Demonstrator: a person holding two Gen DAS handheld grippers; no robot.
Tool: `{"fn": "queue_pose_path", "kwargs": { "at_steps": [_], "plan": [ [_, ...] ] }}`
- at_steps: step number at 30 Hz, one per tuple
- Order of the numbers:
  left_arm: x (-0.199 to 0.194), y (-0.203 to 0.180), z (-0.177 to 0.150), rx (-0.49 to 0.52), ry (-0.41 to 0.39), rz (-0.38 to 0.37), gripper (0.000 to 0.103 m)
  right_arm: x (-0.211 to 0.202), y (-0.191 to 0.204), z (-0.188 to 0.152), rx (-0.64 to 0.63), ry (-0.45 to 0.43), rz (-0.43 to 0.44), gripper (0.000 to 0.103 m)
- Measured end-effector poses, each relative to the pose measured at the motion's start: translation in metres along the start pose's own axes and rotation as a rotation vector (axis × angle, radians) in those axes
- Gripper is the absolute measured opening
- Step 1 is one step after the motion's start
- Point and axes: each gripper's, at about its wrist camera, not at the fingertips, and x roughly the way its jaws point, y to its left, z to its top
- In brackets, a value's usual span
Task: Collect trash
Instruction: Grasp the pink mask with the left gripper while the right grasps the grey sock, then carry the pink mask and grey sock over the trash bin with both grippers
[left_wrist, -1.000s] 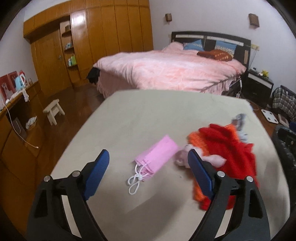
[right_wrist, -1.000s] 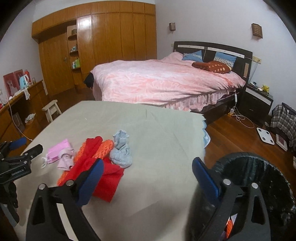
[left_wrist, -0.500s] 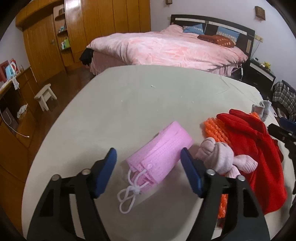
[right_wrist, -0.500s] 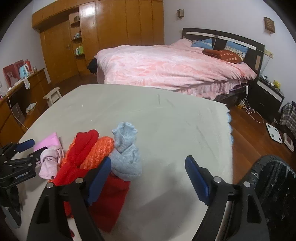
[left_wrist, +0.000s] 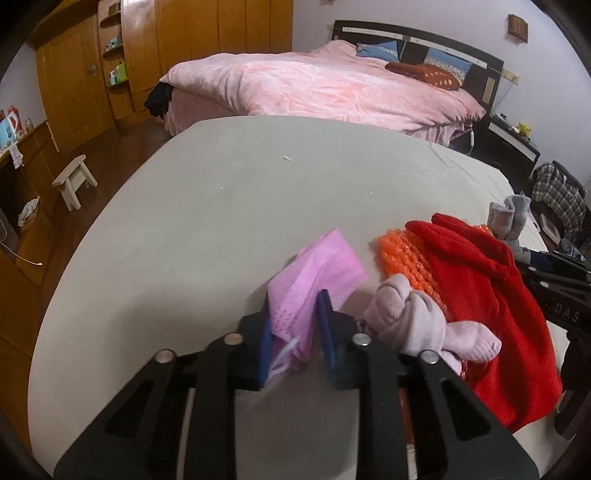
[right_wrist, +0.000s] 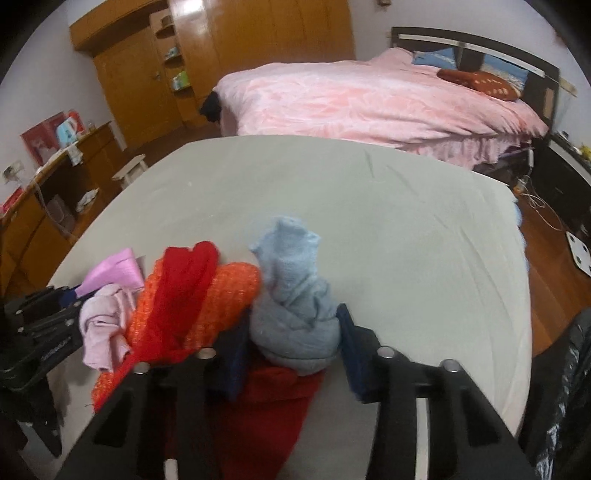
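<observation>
A pink face mask (left_wrist: 321, 262) lies on the grey-covered table (left_wrist: 221, 221), its near end bunched between the pads of my left gripper (left_wrist: 295, 325), whose jaws are closing on it. A blue-grey sock bundle (right_wrist: 295, 295) stands upright between the pads of my right gripper (right_wrist: 291, 343), which is closing too, both pads against its sides. Between the two lie a pale pink sock (left_wrist: 413, 317), an orange knit piece (left_wrist: 399, 251) and a red cloth (left_wrist: 480, 295). The earloops are hidden behind the left fingers.
A black bin with a bag (right_wrist: 565, 387) stands off the table's right edge. Beyond the table is a bed with a pink cover (left_wrist: 332, 85). A small wooden stool (left_wrist: 74, 177) and low cabinets are on the left, and a white scale (right_wrist: 580, 251) lies on the floor.
Both grippers came down and forward to the pile and narrowed their jaws. The left now pinches the mask, which has crumpled and tilted up. The right has come around the blue-grey sock.
</observation>
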Motion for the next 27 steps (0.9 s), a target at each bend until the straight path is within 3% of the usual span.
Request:
{"fn": "queue_pose_path", "kwargs": {
  "at_steps": [14,27],
  "plan": [
    [-0.057,0.008,0.009,-0.061,-0.13,0.024,0.015,-0.064,-0.002,0.008,-0.014,-0.145,-0.051,0.042],
    [-0.114,-0.026,0.007,-0.027,-0.208,-0.002,0.015,-0.114,-0.008,-0.006,0.028,-0.204,-0.014,0.042]
  ]
}}
